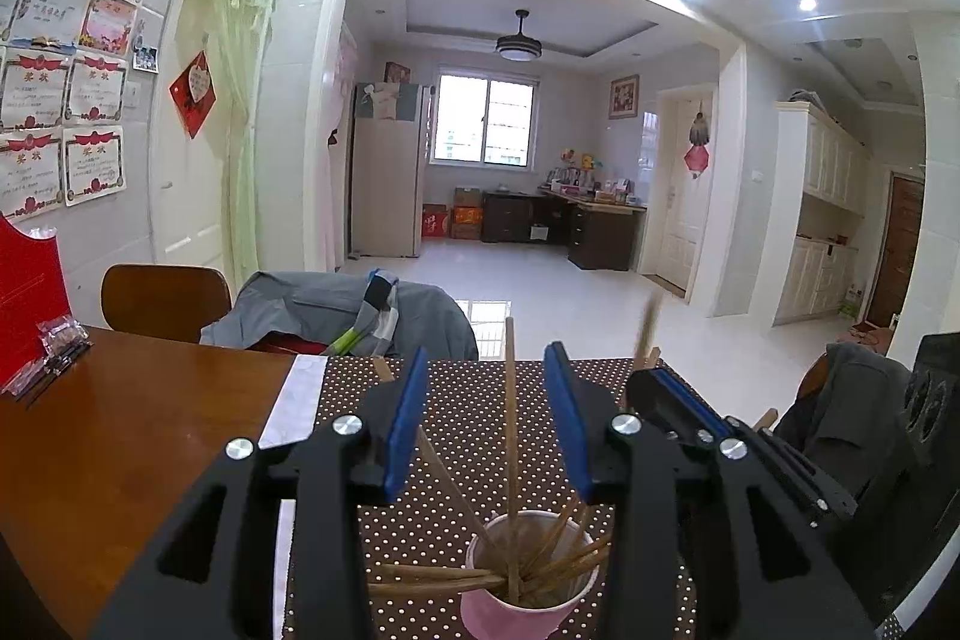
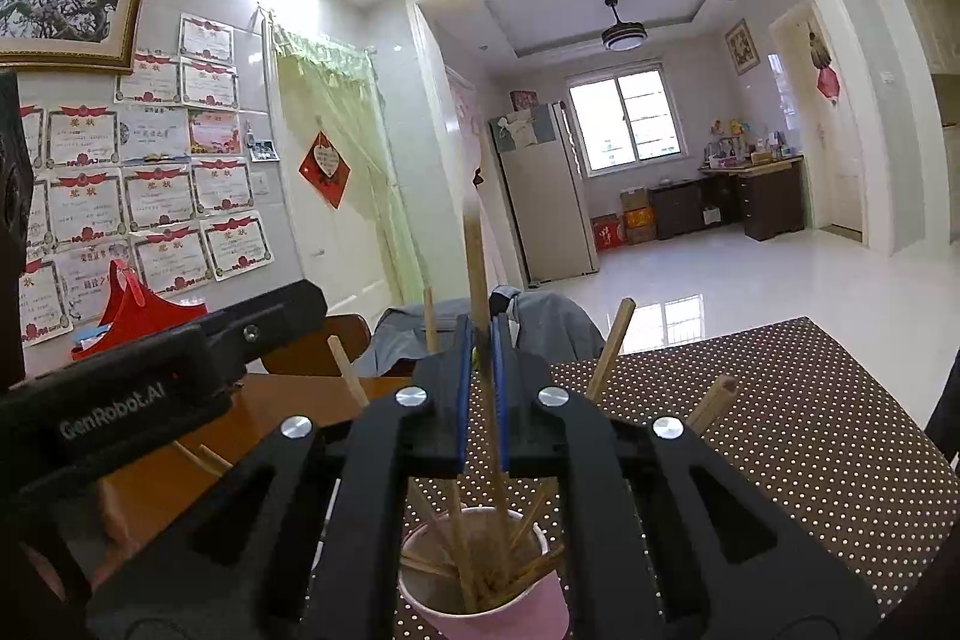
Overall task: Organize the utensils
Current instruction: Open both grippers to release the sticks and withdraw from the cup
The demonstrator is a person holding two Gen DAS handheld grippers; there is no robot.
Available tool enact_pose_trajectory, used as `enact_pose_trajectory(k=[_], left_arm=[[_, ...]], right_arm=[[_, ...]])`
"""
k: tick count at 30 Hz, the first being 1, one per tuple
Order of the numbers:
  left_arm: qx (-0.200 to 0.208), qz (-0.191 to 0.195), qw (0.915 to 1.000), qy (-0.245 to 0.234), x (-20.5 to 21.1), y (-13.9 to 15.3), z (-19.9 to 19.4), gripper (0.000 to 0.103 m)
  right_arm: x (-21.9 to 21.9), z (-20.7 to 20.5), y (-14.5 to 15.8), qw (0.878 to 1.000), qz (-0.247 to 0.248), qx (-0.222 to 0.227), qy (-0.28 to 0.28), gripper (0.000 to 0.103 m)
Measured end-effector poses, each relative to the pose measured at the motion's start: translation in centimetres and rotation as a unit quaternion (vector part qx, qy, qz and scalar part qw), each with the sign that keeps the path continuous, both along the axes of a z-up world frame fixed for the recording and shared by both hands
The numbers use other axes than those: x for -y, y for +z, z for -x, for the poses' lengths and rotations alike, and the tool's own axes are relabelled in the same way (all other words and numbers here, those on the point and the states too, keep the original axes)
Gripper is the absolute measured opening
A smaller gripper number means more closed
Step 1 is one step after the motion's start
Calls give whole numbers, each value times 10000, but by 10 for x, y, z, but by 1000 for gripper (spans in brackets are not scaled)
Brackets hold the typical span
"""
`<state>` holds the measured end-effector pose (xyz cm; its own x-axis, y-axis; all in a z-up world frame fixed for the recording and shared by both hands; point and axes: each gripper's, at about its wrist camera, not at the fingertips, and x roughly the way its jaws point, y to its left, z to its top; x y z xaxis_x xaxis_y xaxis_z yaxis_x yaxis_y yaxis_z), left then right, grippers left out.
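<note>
Right claw (image 2: 482,340) pinches one chopstick (image 2: 477,244); left claw (image 1: 486,370) wide; cup (image 2: 540,616) base cropped.

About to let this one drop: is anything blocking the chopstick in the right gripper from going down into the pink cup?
Nothing visible blocks it. The chopstick already reaches into the pink cup among the other chopsticks, with the right gripper shut on it.

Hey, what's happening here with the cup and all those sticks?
A person with a gripper in each hand is gathering wooden chopsticks into a pink paper cup on the brown polka-dot mat. The right gripper is shut on one upright chopstick over the cup. The left gripper stands open around another one, not gripping it.
</note>
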<state>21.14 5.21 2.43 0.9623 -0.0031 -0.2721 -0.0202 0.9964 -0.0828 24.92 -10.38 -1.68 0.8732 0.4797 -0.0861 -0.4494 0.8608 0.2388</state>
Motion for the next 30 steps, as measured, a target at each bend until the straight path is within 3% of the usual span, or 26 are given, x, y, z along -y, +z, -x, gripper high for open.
enact_pose_trajectory(k=[4,17,25,30], left_arm=[[10,89,10000,19,-4,-1,0,43],[88,85,9999,18,-5,3,5,46],[92,164,9998,19,-4,6,16,46],[179,3,9998,-20,6,16,38,48]], right_arm=[[1,3,1,10000,-32,44,-77,46],[3,8,7,9992,120,179,-330,48],[12,31,11,9975,377,164,-578,49],[25,51,19,9975,236,159,-654,51]])
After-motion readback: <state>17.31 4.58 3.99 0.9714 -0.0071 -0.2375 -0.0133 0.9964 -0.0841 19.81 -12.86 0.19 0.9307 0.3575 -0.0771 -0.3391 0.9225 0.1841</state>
